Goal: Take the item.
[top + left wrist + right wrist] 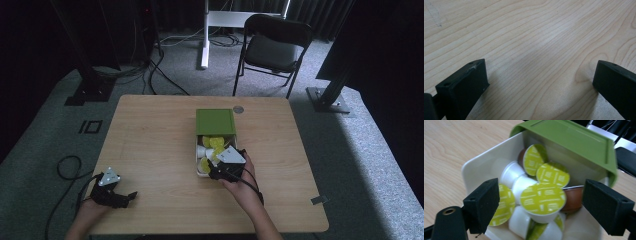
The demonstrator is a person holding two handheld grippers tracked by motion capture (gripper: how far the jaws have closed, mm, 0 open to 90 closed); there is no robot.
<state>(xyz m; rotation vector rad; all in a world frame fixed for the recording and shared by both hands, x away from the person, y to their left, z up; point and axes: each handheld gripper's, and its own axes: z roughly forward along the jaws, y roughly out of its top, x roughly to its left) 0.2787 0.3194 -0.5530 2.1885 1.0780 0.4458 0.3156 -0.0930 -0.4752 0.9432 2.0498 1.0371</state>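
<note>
white box (480, 162): one
green lid (574, 142): one
yellow-topped capsules (543, 198): at least five beyond the right gripper (541, 205) (more are half hidden)
brown capsules (574, 198): two
chair (275, 47): one

Far end of the white box (476, 167) hidden under the green lid (571, 142), lower capsules (519, 222) buried beneath the top capsule (543, 198), box's near wall cut off at the bottom edge, capsule print blurred, right claw (216, 172) covering the box's near end in the high view.
</note>
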